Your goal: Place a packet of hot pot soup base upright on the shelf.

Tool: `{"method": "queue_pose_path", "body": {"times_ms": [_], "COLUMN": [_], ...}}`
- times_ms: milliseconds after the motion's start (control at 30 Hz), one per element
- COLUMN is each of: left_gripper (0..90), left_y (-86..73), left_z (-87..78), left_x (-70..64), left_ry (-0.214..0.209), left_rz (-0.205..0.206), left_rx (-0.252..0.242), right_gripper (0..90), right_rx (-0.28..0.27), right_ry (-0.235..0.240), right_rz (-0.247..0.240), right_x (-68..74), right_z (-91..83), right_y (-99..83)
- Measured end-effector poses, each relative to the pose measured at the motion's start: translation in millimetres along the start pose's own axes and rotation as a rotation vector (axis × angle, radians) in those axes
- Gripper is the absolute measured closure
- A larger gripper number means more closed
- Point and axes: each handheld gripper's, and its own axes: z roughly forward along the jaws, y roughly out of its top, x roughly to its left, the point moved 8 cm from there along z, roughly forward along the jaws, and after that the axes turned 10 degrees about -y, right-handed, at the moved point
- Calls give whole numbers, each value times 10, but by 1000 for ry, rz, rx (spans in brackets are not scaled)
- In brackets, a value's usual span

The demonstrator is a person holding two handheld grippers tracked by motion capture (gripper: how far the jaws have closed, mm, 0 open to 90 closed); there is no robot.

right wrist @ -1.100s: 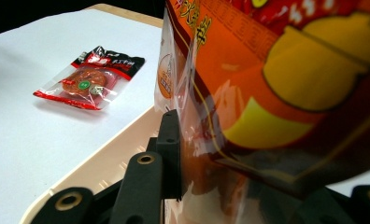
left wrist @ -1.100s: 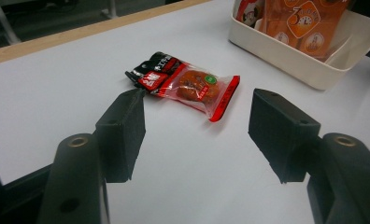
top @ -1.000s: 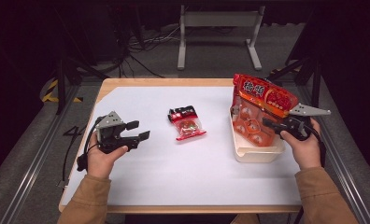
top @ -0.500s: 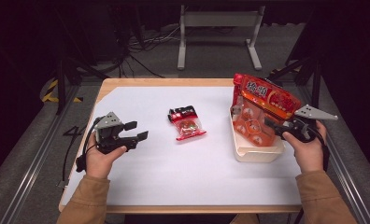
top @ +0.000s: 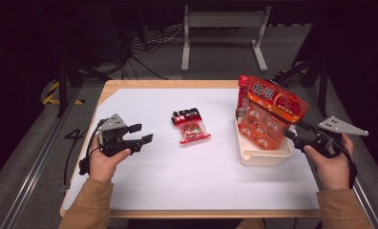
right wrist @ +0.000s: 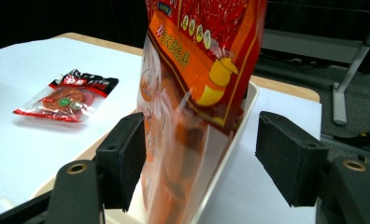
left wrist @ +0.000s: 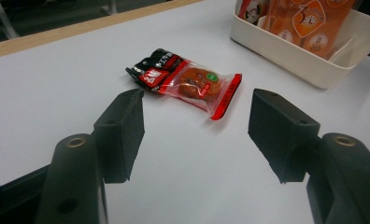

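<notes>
packing snacks into a tub looks to be the work here, and it reads as about half done. near the left edge of the white-covered wooden table (top: 144,191), the left gripper (top: 140,133) hovers just above the surface with its jaws spread wide and nothing between them; in the left gripper view they frame bare white sheet, with the small clear-and-red snack packet with a black top (left wrist: 185,81) lying flat a little beyond their tips. that packet (top: 191,126) sits apart from both grippers, about midway between the left and right edges and a bit toward the far edge, untouched. further right, the cream rectangular plastic tub (top: 266,156) stands near the right edge, and the large orange-red printed snack bag (top: 268,112) stands upright in it, leaning back on the far wall, its top well above the rim. the right gripper (right wrist: 199,158) is at the tub's right side with jaws wide on either side of the bag's edge, not pinching it, so the bag seems already placed and let go. what remains, as i judge it, is picking up the small packet and putting it in the tub.
</notes>
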Motion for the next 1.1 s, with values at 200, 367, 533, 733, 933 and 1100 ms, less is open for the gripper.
{"method": "queue_pose_path", "body": {"times_ms": [200, 367, 533, 733, 933, 1100], "left_gripper": [372, 375, 395, 354, 315, 315], "left_y": [-3, -4, 8, 14, 49, 80], "left_z": [2, 22, 26, 29, 64, 131], "left_x": [-7, -12, -23, 26, 40, 40], "left_ry": [-1, -5, -13, 24, 32, 16], "left_rz": [3, -7, -29, -30, -46, -48], "left_rx": [5, 8, -4, -8, -34, -31], "right_gripper": [362, 390, 368, 352, 337, 328], "right_rx": [-1, -6, -18, -37, -36, -46], "right_ry": [8, 76, 154, 235, 308, 344], "right_rz": [-21, -38, -66, -86, -114, -127], "right_x": [73, 254, 529, 803, 1069, 1210], "right_z": [-213, -338, -343, -296, -219, -174], "right_y": [32, 64, 90, 110, 102, 113]}}
